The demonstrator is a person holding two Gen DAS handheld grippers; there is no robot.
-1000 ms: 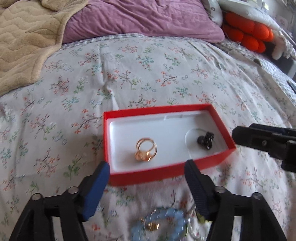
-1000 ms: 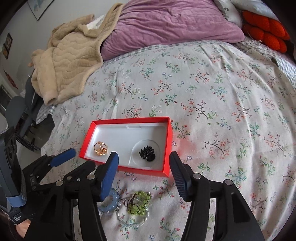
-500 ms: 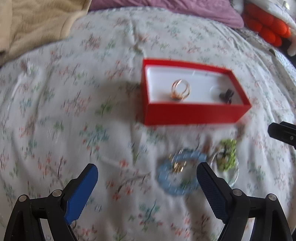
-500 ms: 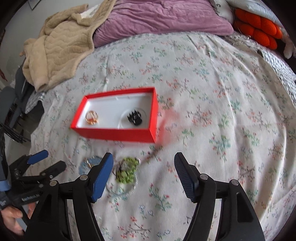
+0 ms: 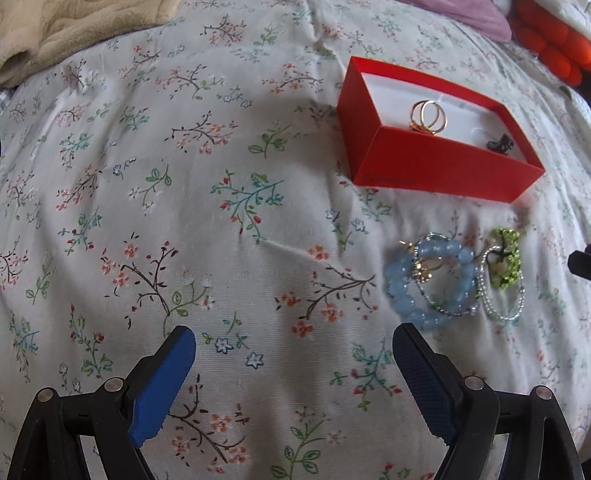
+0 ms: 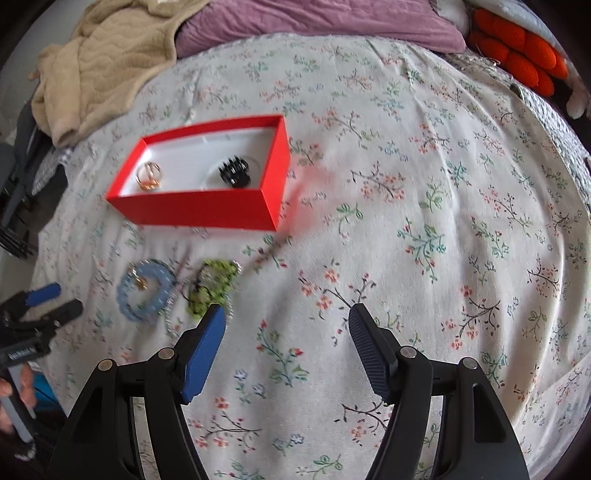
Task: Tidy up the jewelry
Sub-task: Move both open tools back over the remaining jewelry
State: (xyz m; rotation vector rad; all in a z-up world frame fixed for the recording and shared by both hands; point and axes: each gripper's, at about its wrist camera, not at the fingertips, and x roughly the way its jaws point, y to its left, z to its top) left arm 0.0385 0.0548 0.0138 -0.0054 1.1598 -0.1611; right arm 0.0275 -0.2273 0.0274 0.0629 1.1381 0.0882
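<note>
A red box (image 5: 436,162) (image 6: 199,212) with a white inside lies on the floral bedspread. It holds a gold ring (image 5: 426,115) (image 6: 148,176) and a black hair clip (image 5: 499,143) (image 6: 234,172). In front of the box lie a blue bead bracelet (image 5: 428,282) (image 6: 146,295), a silver bead bracelet (image 5: 504,291) and a green bead piece (image 5: 506,260) (image 6: 214,284). My left gripper (image 5: 293,363) is open and empty, low over the bedspread, left of the bracelets. My right gripper (image 6: 286,334) is open and empty, its left finger (image 6: 203,347) just right of the green piece.
A beige blanket (image 6: 99,62) and a purple pillow (image 6: 314,22) lie at the head of the bed. Orange cushions (image 6: 521,55) sit at the far right. The left gripper (image 6: 40,306) and the hand holding it show at the right wrist view's left edge.
Both grippers have pulled back from the red box and sit farther from it. The bracelets have come fully into view. The left gripper has shifted left.
</note>
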